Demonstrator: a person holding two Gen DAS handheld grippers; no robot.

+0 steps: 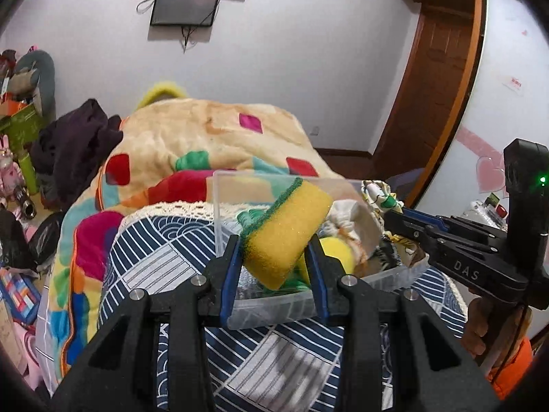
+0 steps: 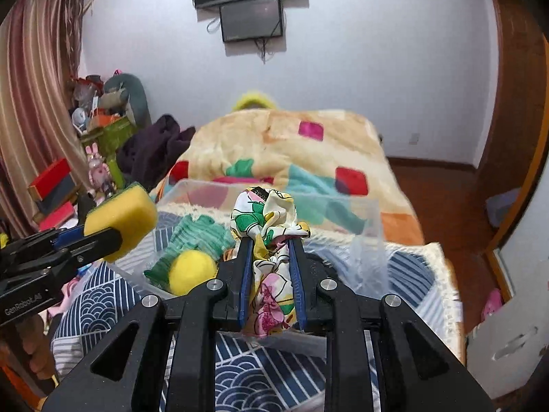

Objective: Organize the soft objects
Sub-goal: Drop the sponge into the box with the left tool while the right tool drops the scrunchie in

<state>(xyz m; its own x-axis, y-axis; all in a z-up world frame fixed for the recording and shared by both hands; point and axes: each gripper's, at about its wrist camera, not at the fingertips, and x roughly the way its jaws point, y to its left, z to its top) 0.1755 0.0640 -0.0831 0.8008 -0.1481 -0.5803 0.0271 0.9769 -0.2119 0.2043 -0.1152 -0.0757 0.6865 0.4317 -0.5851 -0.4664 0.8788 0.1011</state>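
2 soft things are in hand above the clear plastic storage box (image 1: 219, 213) that sits on the blue-and-white wave-patterned cloth (image 1: 154, 254). The left gripper (image 1: 274, 257) is closed about halfway on a yellow foam sponge with a green scouring face (image 1: 286, 233), squeezing its lower end so the block tilts up over the box's near-left side. The right gripper (image 2: 271, 250) is pinched almost fully together on a bunched floral-print fabric piece (image 2: 271, 219), which mushrooms above the fingertips over the box's near wall. Inside the box lie a green knitted cloth (image 2: 195, 237) and a round yellow plush ball (image 2: 192, 271). Both held items look very light and compressible; the sponge should spring back when let go, so a hold across its short width suits it. The fabric is limp and probably slippery, so a hold deep in the bunch seems safer than at an edge.
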